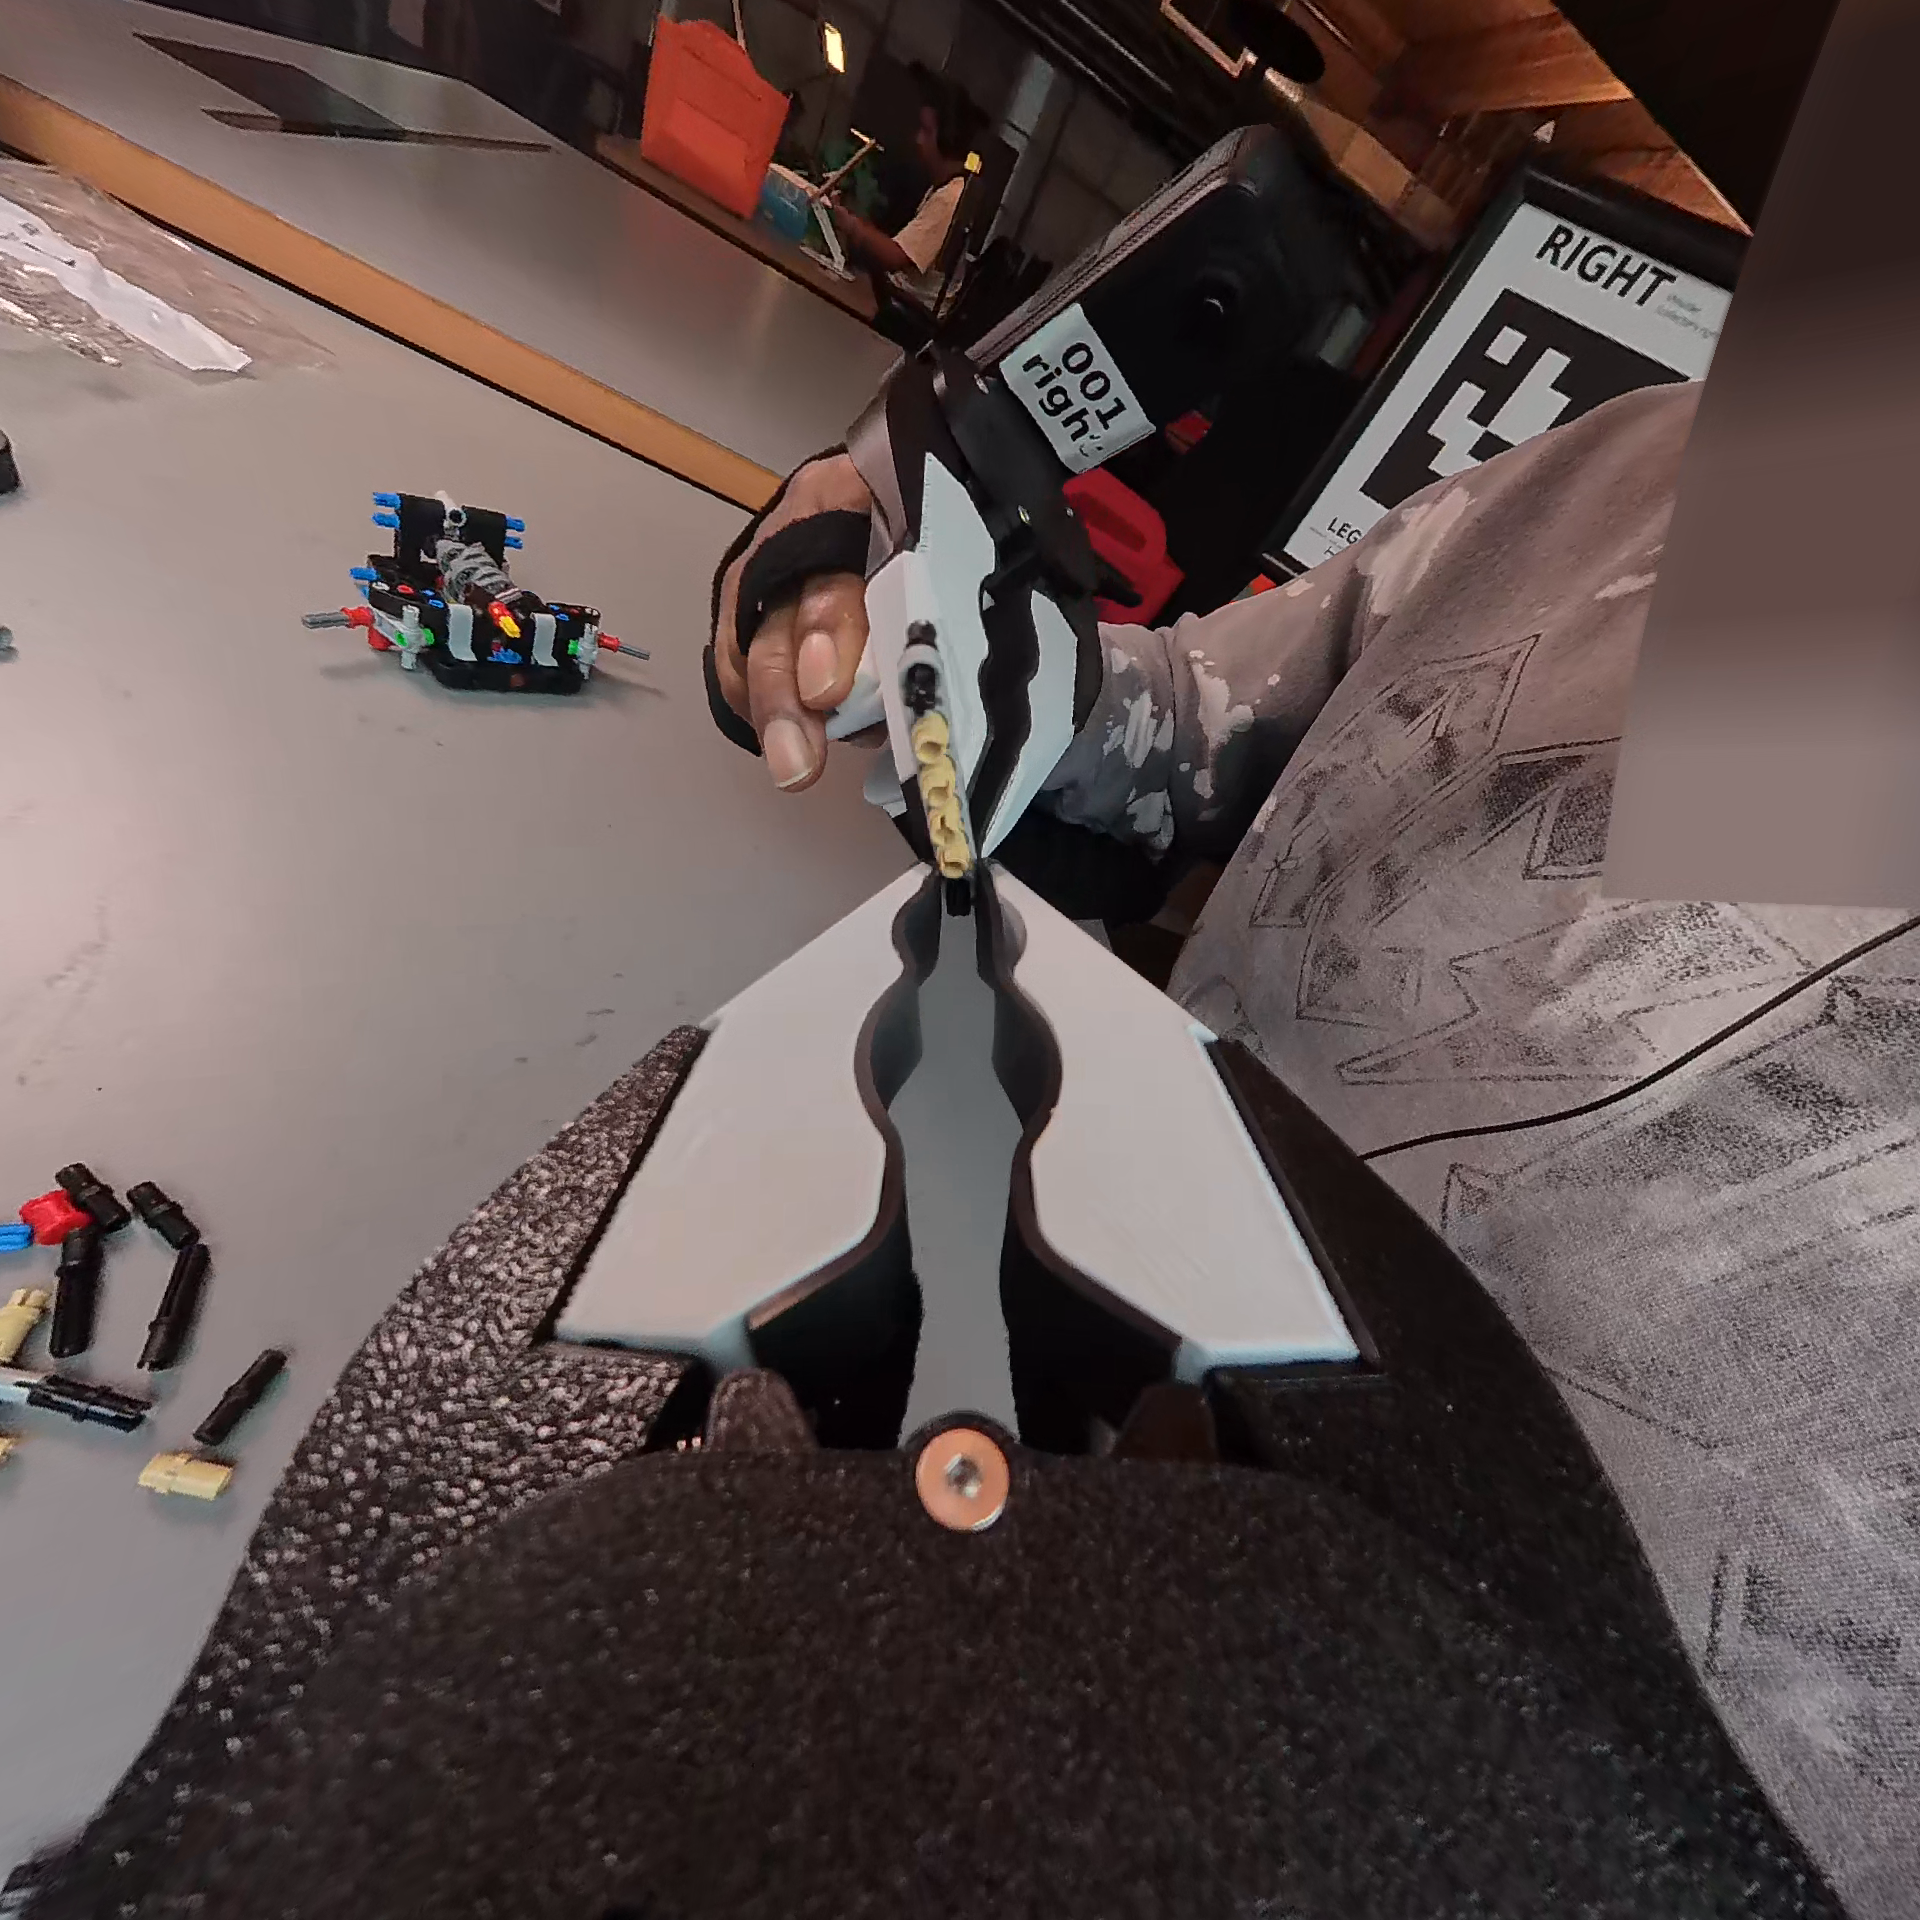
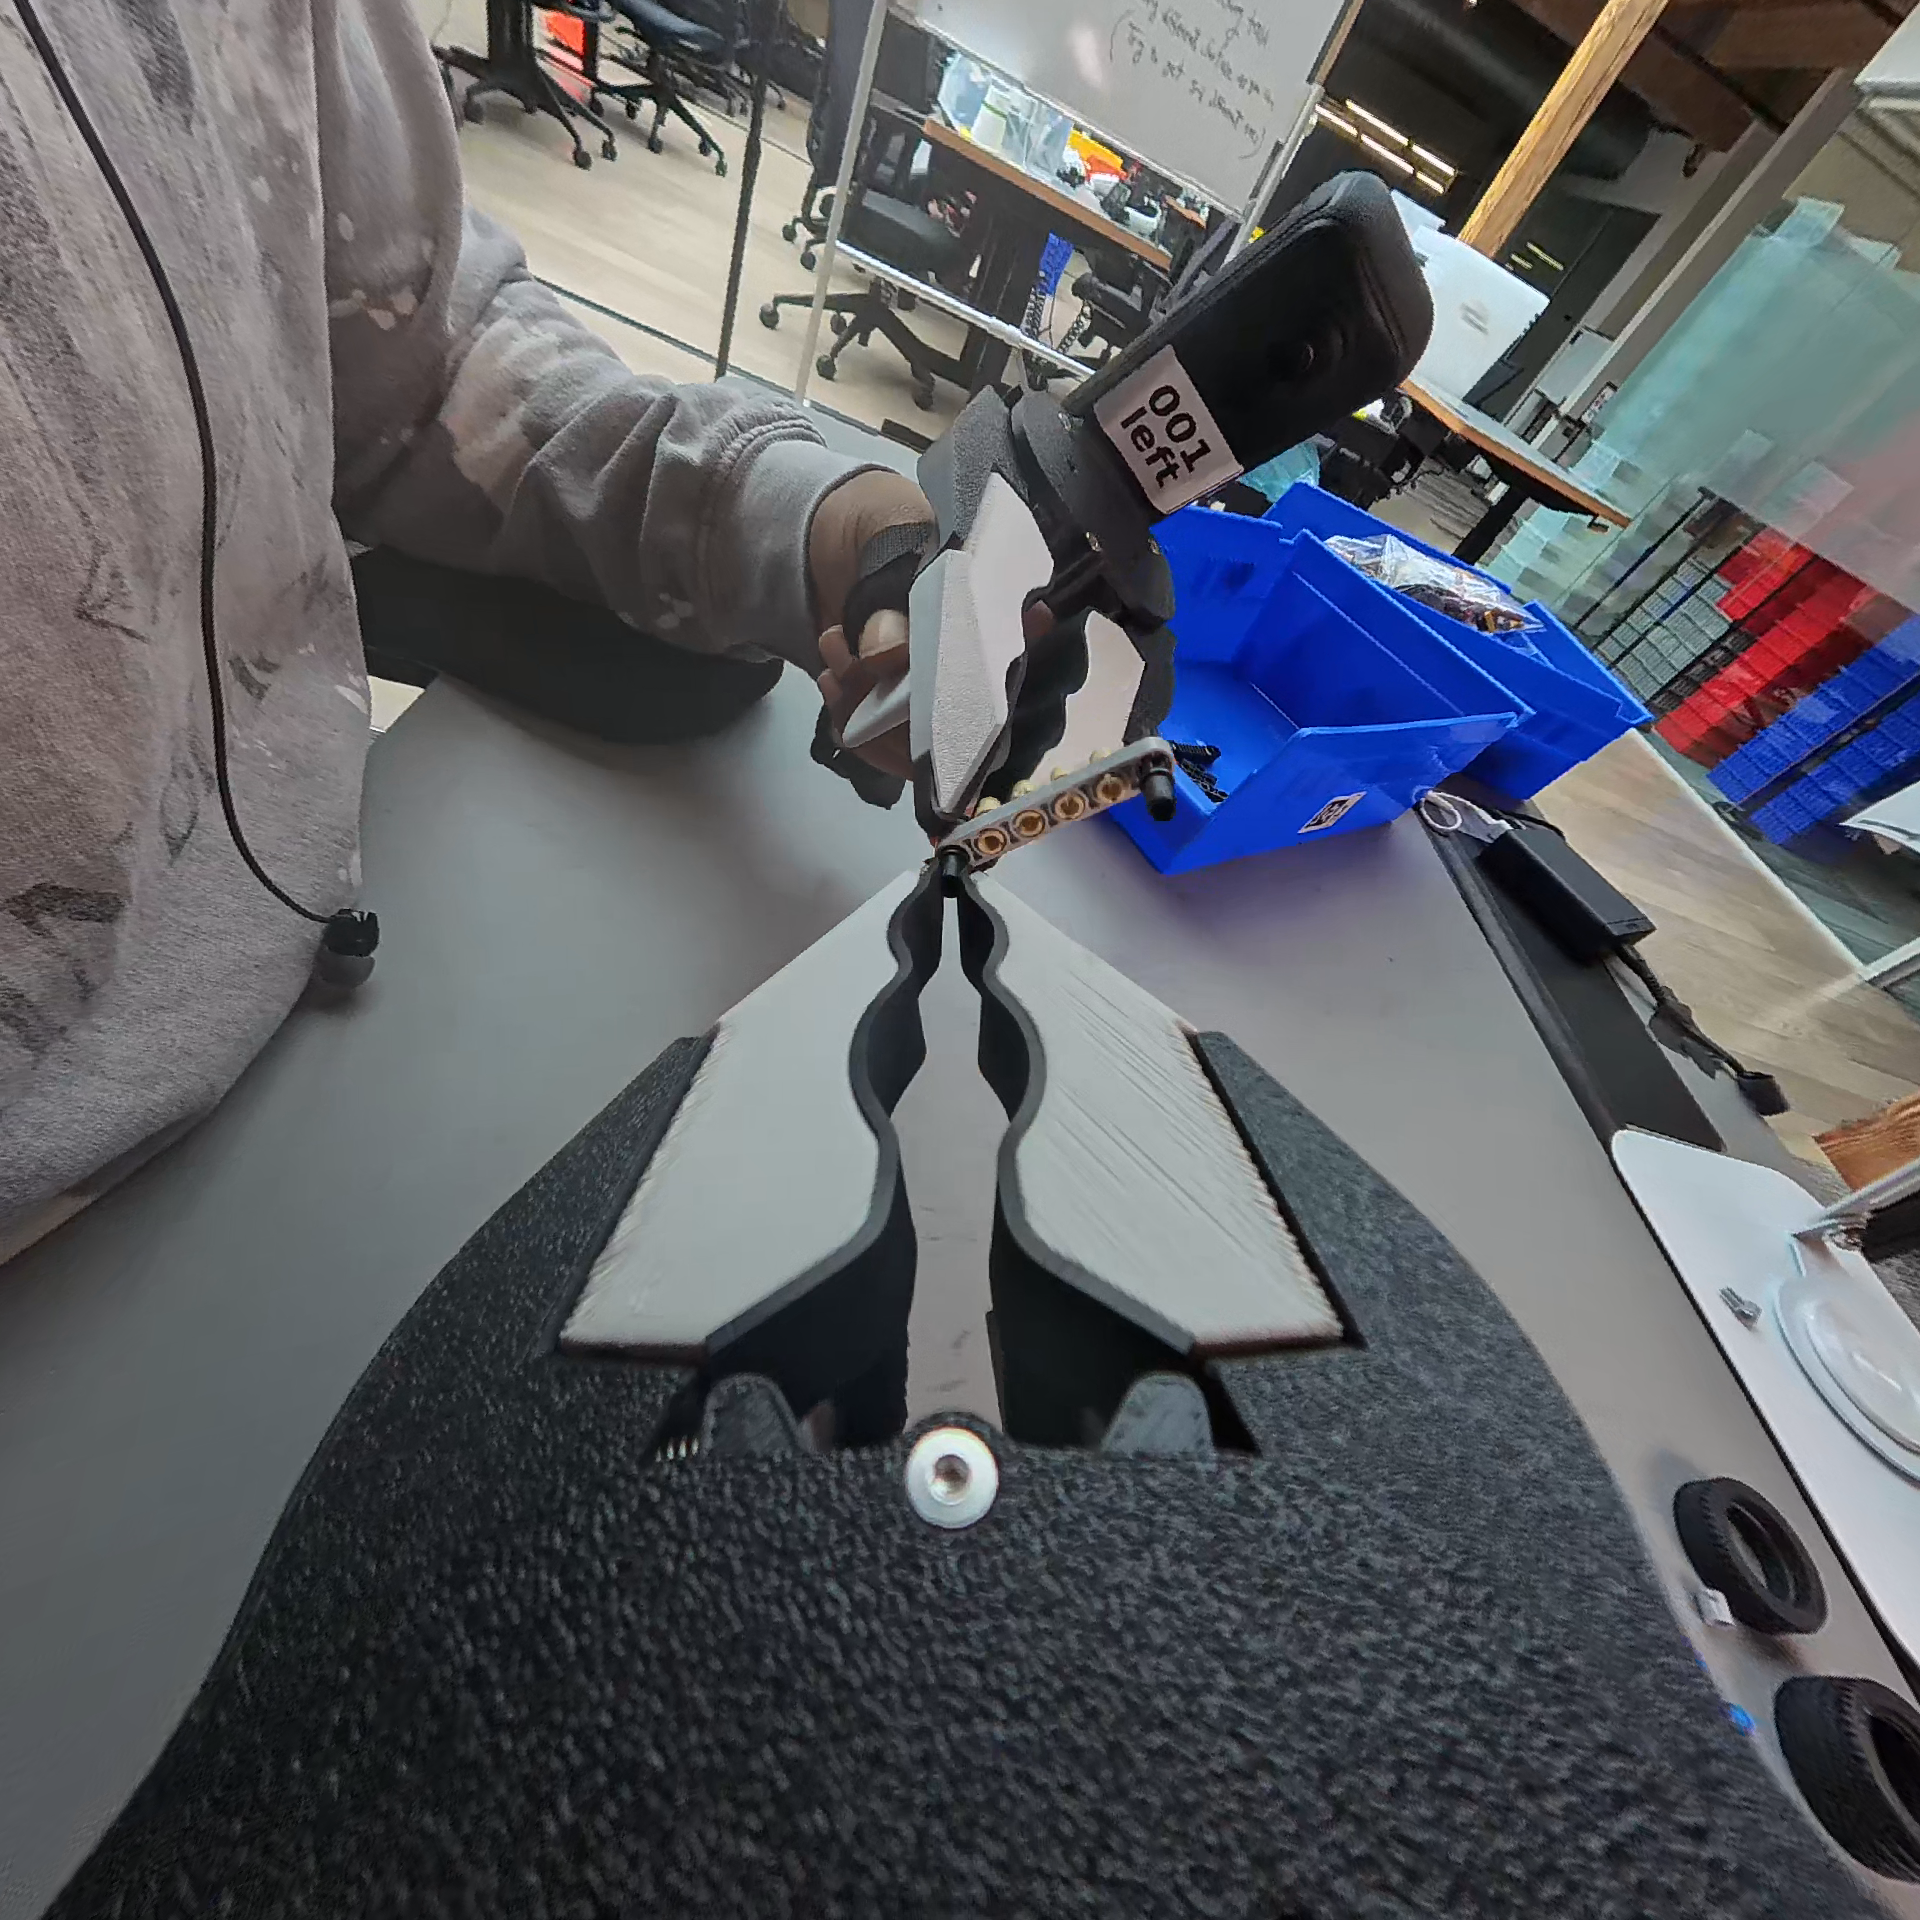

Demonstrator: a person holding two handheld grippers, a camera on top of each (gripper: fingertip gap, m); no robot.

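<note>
Left tool (image 1: 956,883) clamped on grey perforated beam with tan pins (image 1: 940,774), right tool (image 2: 951,871) pinched on black end pin (image 2: 951,858), multicoloured brick-built chassis (image 1: 468,603) shown only in left view, blue plastic bins (image 2: 1351,707) only in right, white labels borne by both cameras

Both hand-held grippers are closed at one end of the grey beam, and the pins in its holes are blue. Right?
Not quite: the pins in the grey beam are tan, not blue; the right wrist view shows it. The left hand-held gripper and right hand-held gripper are indeed both closed at one end.
</note>
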